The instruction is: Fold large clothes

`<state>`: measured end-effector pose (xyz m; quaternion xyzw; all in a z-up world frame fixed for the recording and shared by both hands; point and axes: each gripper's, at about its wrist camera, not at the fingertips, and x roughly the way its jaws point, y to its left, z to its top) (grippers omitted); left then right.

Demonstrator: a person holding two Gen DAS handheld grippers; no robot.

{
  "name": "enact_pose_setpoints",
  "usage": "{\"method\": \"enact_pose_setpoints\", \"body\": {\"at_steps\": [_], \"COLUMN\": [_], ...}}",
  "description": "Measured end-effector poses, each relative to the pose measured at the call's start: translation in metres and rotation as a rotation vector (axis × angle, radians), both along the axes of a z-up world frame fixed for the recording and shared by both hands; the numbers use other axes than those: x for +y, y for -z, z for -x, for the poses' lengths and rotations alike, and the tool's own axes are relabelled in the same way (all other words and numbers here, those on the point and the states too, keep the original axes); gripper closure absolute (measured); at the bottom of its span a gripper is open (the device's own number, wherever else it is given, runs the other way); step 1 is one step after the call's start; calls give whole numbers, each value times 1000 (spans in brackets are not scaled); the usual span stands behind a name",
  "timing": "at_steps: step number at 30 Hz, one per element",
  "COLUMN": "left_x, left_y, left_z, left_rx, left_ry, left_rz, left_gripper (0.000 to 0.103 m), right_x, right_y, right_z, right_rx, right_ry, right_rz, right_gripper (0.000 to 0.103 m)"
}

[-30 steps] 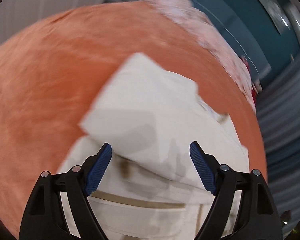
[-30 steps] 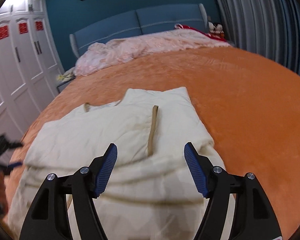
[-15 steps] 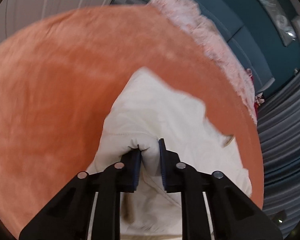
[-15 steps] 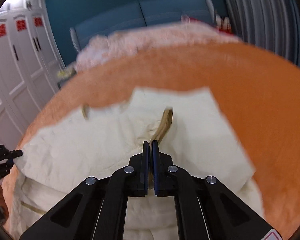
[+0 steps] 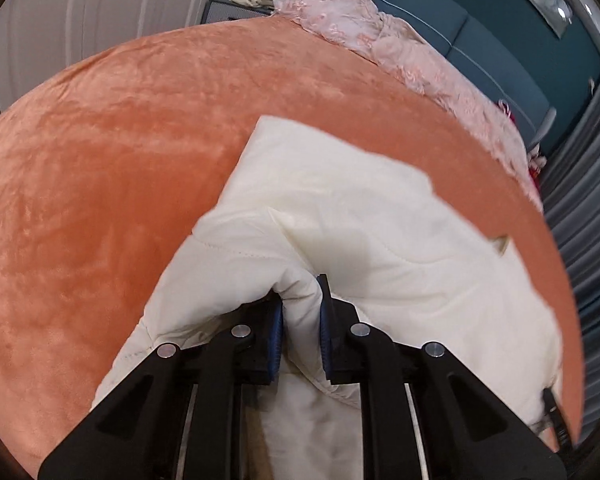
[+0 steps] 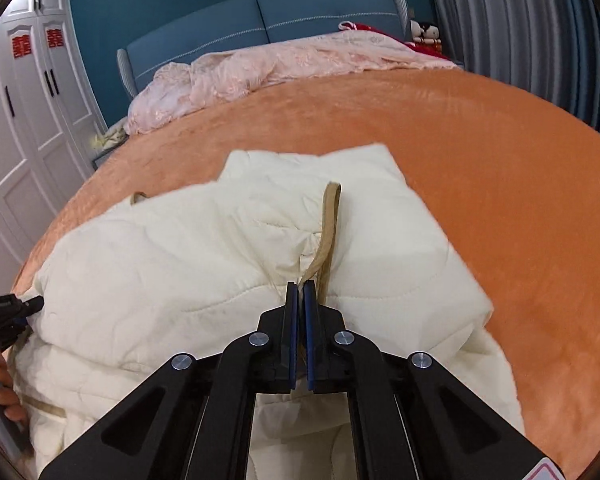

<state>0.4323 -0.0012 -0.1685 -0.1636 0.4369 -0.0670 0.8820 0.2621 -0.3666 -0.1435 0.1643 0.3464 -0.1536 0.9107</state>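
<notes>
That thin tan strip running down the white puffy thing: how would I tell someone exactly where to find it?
Start at the big orange bed cover; the cream quilted coat lies on it. The tan strip runs down the coat's raised fold to the right gripper, whose jaws are closed at its lower end. It is the only long brownish band on pale fabric; a smaller tan loop peeks out further left.

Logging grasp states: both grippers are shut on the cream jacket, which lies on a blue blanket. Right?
Not quite: the blanket is orange, as the right wrist view shows. The rest holds: the left gripper and right gripper are both shut on the cream jacket.
</notes>
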Motion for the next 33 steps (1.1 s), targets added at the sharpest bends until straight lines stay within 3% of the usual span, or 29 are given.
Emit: {"method": "enact_pose_setpoints", "body": {"at_steps": [6,16,26,29,30,32,33], "left_x": [-12,-21,-25,-19,-13,-3,6], "left_y": [10,16,17,12,7,-7,-17], "left_z": [3,8,10,12,13,23,37], "left_rx": [-41,-88,-104,-91,-71,-33,-34], "left_ry": [17,16,12,6,5,20,21], "left_rz": [-88,-160,-187,-146,-127,-114,-118], "left_gripper": [87,87,87,86,83,66,48], "right_x": [4,7,12,6,2,-4,-5], "right_y": [16,23,26,20,13,-4,-13], "right_z": [-5,-3,-8,-3,4,34,54], "right_rx": [46,50,63,35,25,-2,-29], "right_ry": [-13,-14,-7,-9,1,30,32], "right_rz": [-7,-3,46,-8,-36,-75,-86], "right_gripper": [101,101,100,97,94,73,68]}}
